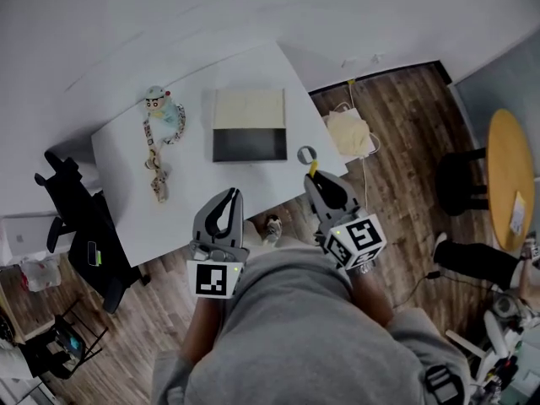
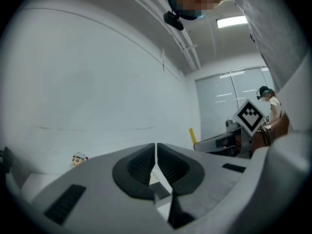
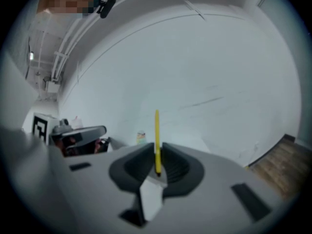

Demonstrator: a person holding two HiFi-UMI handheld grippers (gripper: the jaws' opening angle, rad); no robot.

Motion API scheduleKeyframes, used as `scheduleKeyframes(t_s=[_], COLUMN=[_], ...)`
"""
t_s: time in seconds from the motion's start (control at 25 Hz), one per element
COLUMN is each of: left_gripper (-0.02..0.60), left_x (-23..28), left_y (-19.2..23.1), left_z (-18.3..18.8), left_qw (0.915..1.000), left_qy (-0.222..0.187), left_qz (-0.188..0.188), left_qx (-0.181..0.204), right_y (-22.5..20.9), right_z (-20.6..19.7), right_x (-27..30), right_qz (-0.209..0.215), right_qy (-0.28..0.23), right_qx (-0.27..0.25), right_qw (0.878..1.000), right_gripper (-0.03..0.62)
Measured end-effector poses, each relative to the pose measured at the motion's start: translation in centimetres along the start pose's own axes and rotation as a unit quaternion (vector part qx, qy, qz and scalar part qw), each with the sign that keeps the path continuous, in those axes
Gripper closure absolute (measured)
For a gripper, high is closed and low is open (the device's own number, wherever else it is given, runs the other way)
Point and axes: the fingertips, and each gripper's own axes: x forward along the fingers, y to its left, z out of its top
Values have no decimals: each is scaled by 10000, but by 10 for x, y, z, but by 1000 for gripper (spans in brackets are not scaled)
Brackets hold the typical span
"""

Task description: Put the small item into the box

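Note:
A flat box [image 1: 249,125], cream on its far half and black on its near half, lies on the white table [image 1: 126,192]. My right gripper [image 1: 315,175] hovers at the table's near right edge, shut on a thin yellow strip [image 1: 313,168] with a small grey ring [image 1: 306,153] at its far end. In the right gripper view the yellow strip [image 3: 156,135] stands up from between the closed jaws of that gripper [image 3: 157,162]. Over the near edge, my left gripper [image 1: 228,197] is shut and holds nothing; the left gripper view shows its gripper [image 2: 156,155] with jaws touching.
A cartoon doll on a patterned lanyard [image 1: 160,112] lies on the table left of the box. A black chair [image 1: 80,226] stands at the left. On the wooden floor sit a cream bag [image 1: 350,133] and, further right, a round wooden table [image 1: 510,180].

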Motion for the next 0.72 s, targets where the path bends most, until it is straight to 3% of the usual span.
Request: scheduleKeyframes(t_s=[0.36, 0.72], left_gripper=[537, 537], left_x=[11, 51], left_y=[22, 49], left_z=[-13, -17], left_qw=[9998, 9999], left_qy=[77, 118], left_qz=[85, 13], left_qx=[-144, -23], right_y=[-3, -7], right_z=[-8, -28], right_x=[38, 83], right_qz=[24, 216], right_qy=[363, 1071], right_qx=[-405, -535], right_qw=[9985, 9926], right_gripper=[525, 525])
